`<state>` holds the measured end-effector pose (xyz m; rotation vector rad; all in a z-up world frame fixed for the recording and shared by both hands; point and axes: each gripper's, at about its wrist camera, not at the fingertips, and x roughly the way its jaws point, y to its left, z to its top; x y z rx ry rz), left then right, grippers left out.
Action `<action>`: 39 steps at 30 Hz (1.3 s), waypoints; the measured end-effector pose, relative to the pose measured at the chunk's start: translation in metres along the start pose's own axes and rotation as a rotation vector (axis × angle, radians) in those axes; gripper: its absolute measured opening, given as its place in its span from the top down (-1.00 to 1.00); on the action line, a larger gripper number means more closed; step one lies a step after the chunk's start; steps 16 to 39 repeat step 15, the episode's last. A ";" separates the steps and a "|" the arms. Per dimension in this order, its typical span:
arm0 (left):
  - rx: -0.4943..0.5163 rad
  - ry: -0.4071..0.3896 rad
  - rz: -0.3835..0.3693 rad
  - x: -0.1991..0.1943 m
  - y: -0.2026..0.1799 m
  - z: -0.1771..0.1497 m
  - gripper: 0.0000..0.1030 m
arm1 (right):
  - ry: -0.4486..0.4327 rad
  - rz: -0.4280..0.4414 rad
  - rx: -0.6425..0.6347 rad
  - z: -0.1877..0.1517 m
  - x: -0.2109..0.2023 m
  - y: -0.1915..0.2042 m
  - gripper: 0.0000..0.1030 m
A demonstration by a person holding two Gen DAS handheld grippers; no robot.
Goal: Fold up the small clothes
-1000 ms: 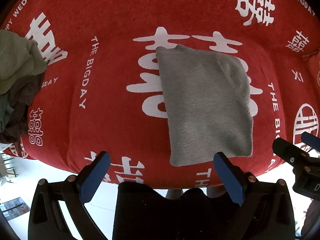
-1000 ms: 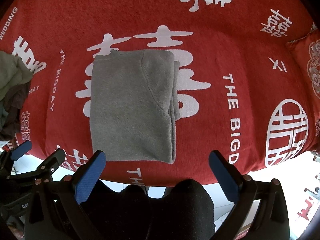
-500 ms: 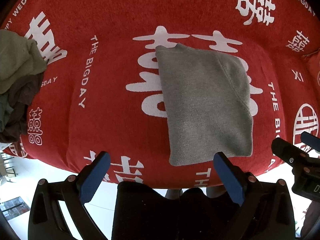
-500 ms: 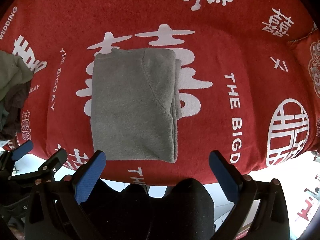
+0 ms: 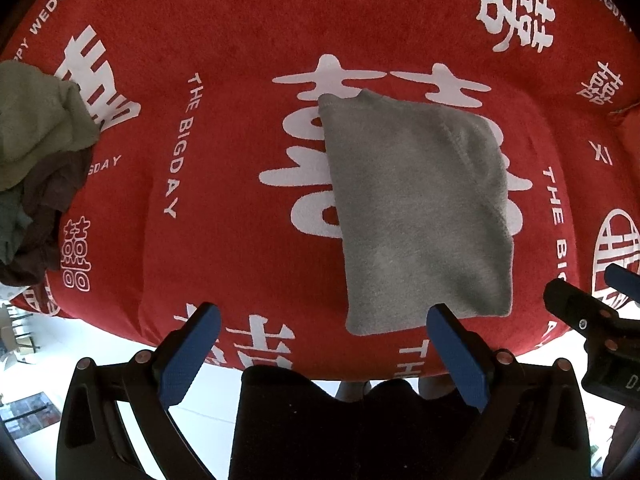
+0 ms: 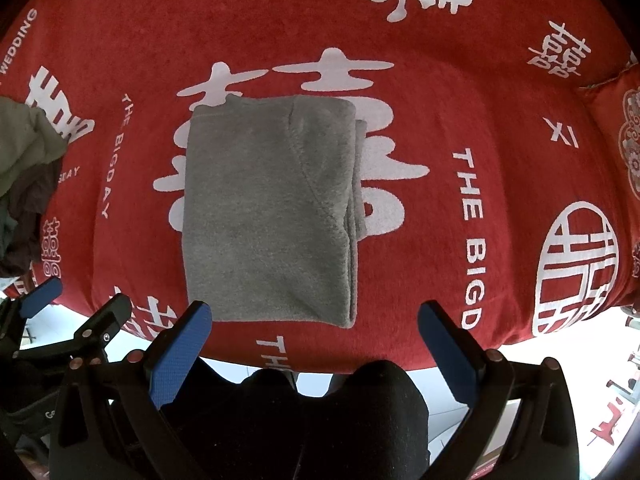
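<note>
A grey fleece garment (image 5: 416, 216) (image 6: 268, 216) lies folded into a flat rectangle on the red cloth, its layered edges stacked along the right side. My left gripper (image 5: 324, 356) hovers open over the near edge of the cloth, its right fingertip just in front of the garment's near corner, touching nothing. My right gripper (image 6: 316, 352) is open too, held just short of the garment's near edge, with nothing between its blue pads. Each gripper shows at the side of the other's view.
A heap of unfolded clothes (image 5: 36, 168) (image 6: 24, 184), olive, dark brown and teal, sits at the left edge of the red printed cloth (image 5: 240, 40) (image 6: 480, 80). A red cushion (image 6: 624, 152) lies at the far right. White floor shows below the near edge.
Both views have drifted very slightly; the grey garment sits a touch lower in the right wrist view. Both grippers stay open and the garment has not moved on the cloth.
</note>
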<state>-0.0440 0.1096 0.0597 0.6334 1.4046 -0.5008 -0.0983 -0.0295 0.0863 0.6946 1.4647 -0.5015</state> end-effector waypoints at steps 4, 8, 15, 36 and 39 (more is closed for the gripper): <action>0.001 0.002 0.007 0.002 0.000 -0.001 -1.00 | 0.000 -0.002 -0.008 -0.001 0.001 0.002 -0.99; 0.001 0.001 -0.001 0.002 0.000 -0.001 -1.00 | -0.001 -0.003 -0.006 -0.003 0.001 0.003 -0.99; -0.002 -0.018 -0.010 0.001 0.002 0.000 -1.00 | -0.003 -0.007 -0.010 -0.002 0.002 0.004 -0.99; -0.002 -0.018 -0.010 0.001 0.002 0.000 -1.00 | -0.003 -0.007 -0.010 -0.002 0.002 0.004 -0.99; -0.002 -0.018 -0.010 0.001 0.002 0.000 -1.00 | -0.003 -0.007 -0.010 -0.002 0.002 0.004 -0.99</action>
